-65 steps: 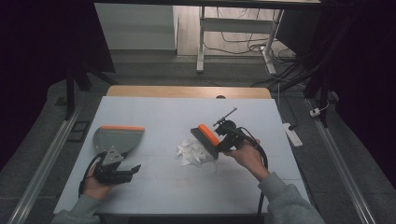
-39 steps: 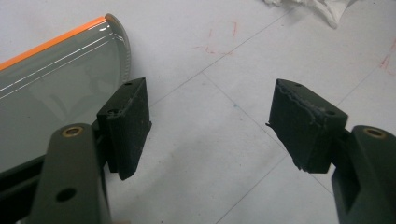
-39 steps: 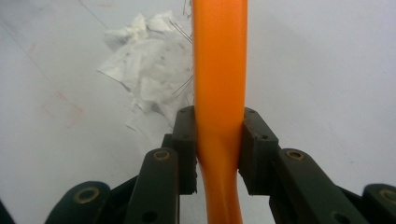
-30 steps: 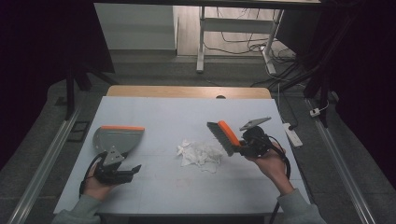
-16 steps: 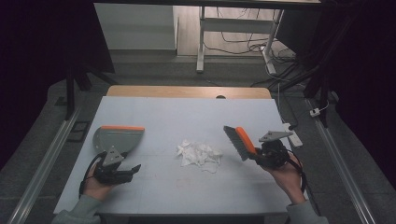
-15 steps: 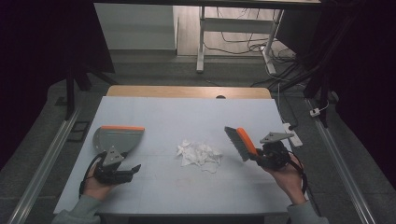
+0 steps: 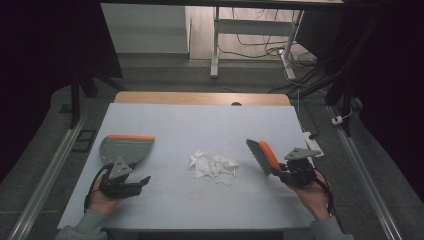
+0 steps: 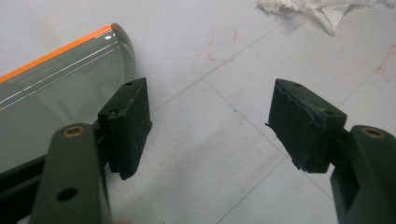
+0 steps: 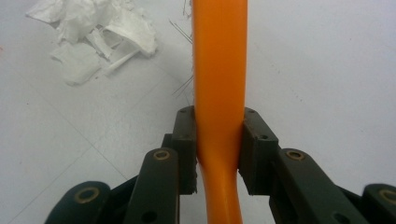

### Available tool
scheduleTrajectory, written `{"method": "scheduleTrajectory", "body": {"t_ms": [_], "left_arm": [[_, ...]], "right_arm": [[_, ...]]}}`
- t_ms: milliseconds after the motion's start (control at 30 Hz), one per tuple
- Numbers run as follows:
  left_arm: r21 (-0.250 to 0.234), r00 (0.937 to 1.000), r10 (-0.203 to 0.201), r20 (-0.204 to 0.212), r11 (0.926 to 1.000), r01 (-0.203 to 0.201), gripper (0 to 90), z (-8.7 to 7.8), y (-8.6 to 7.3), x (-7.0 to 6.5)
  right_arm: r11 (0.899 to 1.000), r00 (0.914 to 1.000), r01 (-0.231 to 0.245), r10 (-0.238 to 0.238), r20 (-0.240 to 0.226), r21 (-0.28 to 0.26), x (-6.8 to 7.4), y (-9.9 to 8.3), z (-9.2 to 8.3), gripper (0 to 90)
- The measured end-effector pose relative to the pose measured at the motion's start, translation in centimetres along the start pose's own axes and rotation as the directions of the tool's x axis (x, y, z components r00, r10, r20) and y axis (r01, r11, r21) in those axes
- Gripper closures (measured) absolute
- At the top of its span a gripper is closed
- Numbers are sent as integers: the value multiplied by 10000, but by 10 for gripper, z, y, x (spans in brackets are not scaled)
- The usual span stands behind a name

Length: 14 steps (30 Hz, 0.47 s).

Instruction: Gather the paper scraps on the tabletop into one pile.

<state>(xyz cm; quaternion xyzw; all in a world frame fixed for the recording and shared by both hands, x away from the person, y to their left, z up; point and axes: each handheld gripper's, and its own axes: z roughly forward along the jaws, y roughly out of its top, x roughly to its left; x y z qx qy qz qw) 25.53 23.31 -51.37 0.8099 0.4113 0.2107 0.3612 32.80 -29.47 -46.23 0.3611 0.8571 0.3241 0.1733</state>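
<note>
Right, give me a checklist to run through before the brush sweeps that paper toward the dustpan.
1. Brush gripped: ok; the right gripper is shut on its orange handle.
2. Paper scraps gathered in one pile: ok, mid-table.
3. Brush on the far side of the pile from the dustpan: ok.
4. Dustpan held: not ok; the left gripper is open, with nothing between its fingers, beside the pan.
5. Dustpan lip facing the pile: cannot tell.
6. Table between pile and dustpan: ok, bare.
</note>
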Motion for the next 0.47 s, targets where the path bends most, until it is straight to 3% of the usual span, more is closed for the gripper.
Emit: {"method": "scheduleTrajectory", "body": {"t_ms": [467], "left_arm": [[-15,10000,-31,58,10000,31,303,0,0,1]], "right_arm": [[9999,10000,91,-91,-8,-111,1,-1,0,704]]}}
